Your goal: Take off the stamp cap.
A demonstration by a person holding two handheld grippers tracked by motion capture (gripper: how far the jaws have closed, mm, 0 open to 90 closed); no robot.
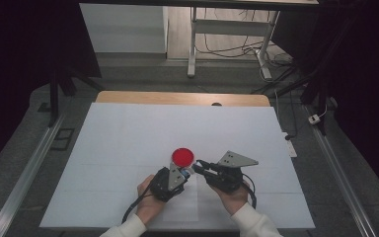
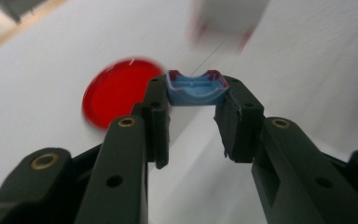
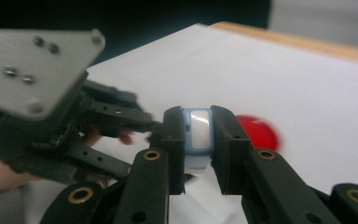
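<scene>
A: What is held at this moment?

B: A small blue piece [image 2: 196,88] is clamped between the jaws of the left gripper [image 1: 180,174]; in the left gripper view it is seen spanning the gap at the tips. A pale blue part with a glossy white face [image 3: 198,134] is pinched by the right gripper [image 1: 199,164]. Whether these are two halves of one object cannot be told.

A: And where is all this placed?

B: Both grippers are held close together over the near middle of the white table cover [image 1: 128,133], tip to tip. A red disc [image 1: 182,157] is seen lying flat just beyond them, on the far side.

A: What could go wrong from here?

B: The blue piece is gripped only at the very tips, so it could be twisted out if the two hands are pulled or turned unevenly. A slip would probably send it onto the table cover or against the red disc. If the parts are being joined, misalignment may be caused by the blurred, tilted approach, and a jam could follow.
</scene>
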